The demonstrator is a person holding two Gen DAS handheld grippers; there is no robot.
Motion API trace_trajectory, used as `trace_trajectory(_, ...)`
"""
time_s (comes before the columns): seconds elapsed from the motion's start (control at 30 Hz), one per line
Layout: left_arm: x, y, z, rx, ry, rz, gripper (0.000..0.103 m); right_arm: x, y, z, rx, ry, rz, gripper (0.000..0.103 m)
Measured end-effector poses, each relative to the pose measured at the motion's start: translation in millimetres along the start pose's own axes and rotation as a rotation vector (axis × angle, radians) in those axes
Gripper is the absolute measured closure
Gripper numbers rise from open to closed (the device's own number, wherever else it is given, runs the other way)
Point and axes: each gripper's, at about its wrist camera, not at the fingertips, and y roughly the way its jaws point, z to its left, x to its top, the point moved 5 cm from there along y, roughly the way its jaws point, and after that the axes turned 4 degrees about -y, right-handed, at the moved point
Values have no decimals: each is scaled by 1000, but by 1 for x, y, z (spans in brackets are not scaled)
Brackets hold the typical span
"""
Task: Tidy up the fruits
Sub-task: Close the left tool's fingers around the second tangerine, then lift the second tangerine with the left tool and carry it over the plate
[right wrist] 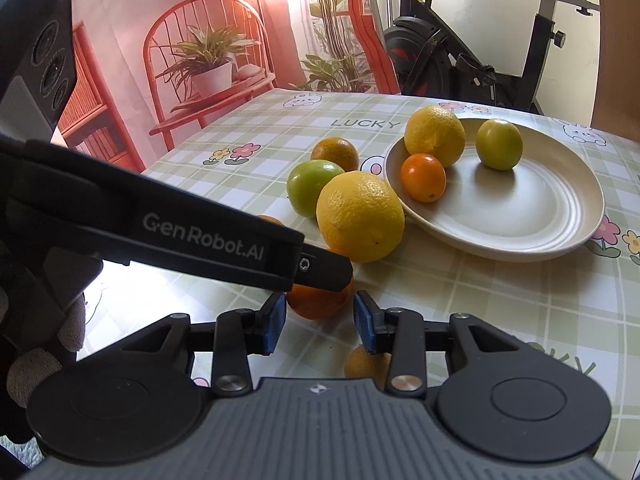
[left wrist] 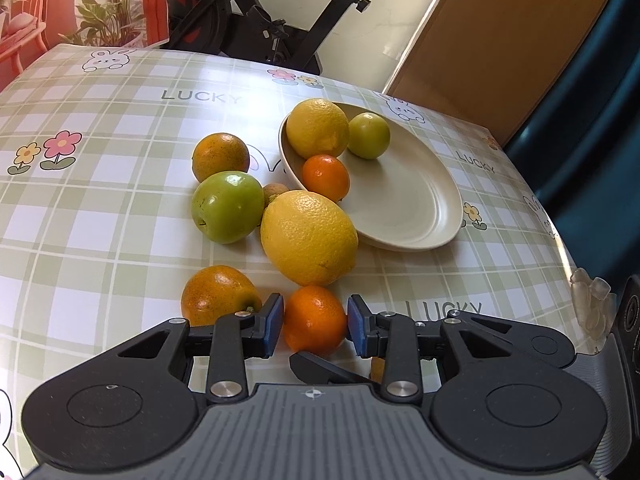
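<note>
My left gripper (left wrist: 316, 326) is shut on a small orange (left wrist: 314, 318), its blue pads pressing both sides just above the checked tablecloth. In the right wrist view the same gripper (right wrist: 330, 276) reaches in from the left over that orange (right wrist: 318, 302). My right gripper (right wrist: 320, 326) hovers just behind it, jaws a little apart with only cloth between them. A cream plate (left wrist: 400, 200) (right wrist: 520, 216) holds a lemon (left wrist: 318, 128), a green fruit (left wrist: 369, 135) and a small orange (left wrist: 325, 178). Beside the plate lie a big lemon (left wrist: 308, 238), a green apple (left wrist: 227, 207) and two speckled oranges (left wrist: 220, 157) (left wrist: 218, 294).
A small brown fruit (right wrist: 362, 364) lies under my right gripper's right finger; another (left wrist: 275, 191) hides behind the big lemon. An exercise bike (left wrist: 280, 20) stands past the table's far edge. The right half of the plate is bare.
</note>
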Motion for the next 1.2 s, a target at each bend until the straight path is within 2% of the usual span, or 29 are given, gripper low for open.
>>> trace_trajectory(0.33, -7, 0, 1, -31, -5, 13, 65, -1, 2, -3, 7, 12, 0, 62)
trace_trajectory(0.83, -11, -3, -4, -20, 26, 10, 65, -2, 0, -4, 17, 26, 3, 62)
trace_trajectory(1.03, -4, -14, -17, -26, 56, -18, 65, 3, -12, -6, 10, 32, -42, 63)
trace_trajectory(1.2, 6, -18, -38, -28, 122, -36, 65, 9, -29, -16, -7, 56, -98, 63)
